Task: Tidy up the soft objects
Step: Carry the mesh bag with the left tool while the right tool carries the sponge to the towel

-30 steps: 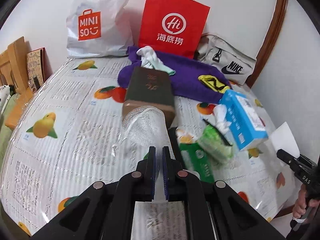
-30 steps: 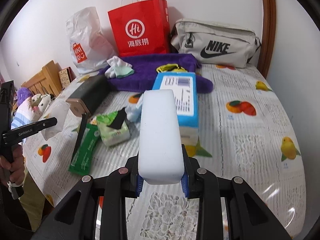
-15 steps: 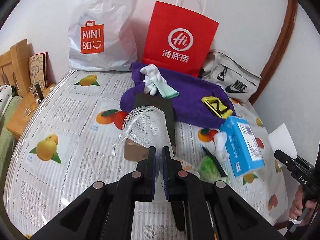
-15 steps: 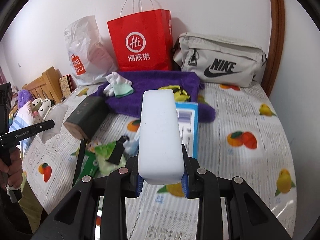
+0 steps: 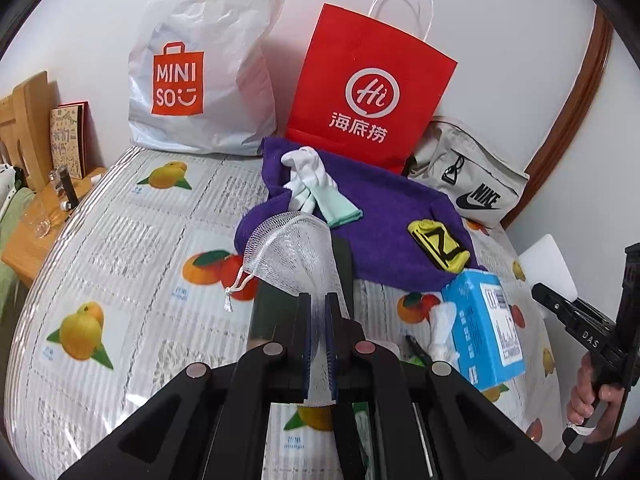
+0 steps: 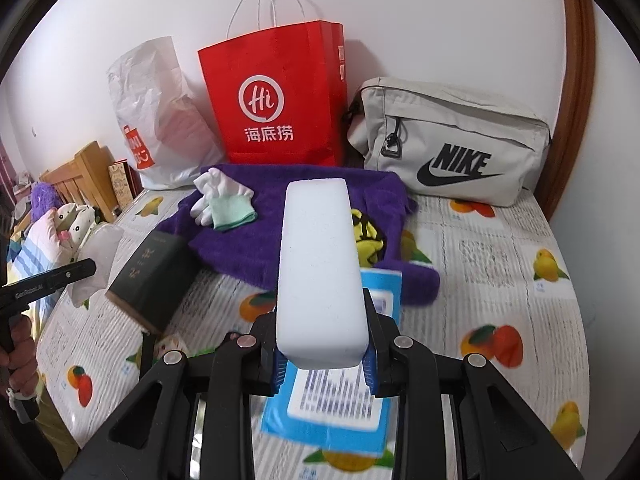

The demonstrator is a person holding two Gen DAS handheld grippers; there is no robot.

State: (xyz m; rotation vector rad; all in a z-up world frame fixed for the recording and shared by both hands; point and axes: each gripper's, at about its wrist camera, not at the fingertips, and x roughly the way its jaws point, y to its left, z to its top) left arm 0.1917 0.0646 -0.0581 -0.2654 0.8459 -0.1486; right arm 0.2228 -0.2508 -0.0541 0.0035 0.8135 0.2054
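My left gripper [image 5: 319, 300] is shut on a white mesh pouch [image 5: 294, 250] and holds it above the table, in front of a dark box [image 5: 276, 308]. My right gripper [image 6: 322, 304] is shut on a long white sponge block [image 6: 320, 264], held above a blue tissue box [image 6: 340, 396]. A purple towel [image 5: 384, 224] lies at the back with white and mint gloves [image 5: 316, 186] and a yellow and black cloth [image 5: 440, 248] on it. The towel [image 6: 240, 240], gloves [image 6: 222, 200] and yellow cloth [image 6: 368, 236] also show in the right wrist view.
At the wall stand a white Miniso bag [image 5: 200, 64], a red paper bag [image 5: 372, 92] and a beige Nike bag [image 6: 452, 144]. The dark box [image 6: 154, 276] and the tissue box [image 5: 486, 328] lie on the fruit-print tablecloth [image 5: 120, 240]. A wooden stand [image 5: 36, 232] is at left.
Both grippers have risen and moved toward the wall, carrying the mesh pouch and the sponge. The towel and bags now look nearer; the green packets have dropped out of sight.
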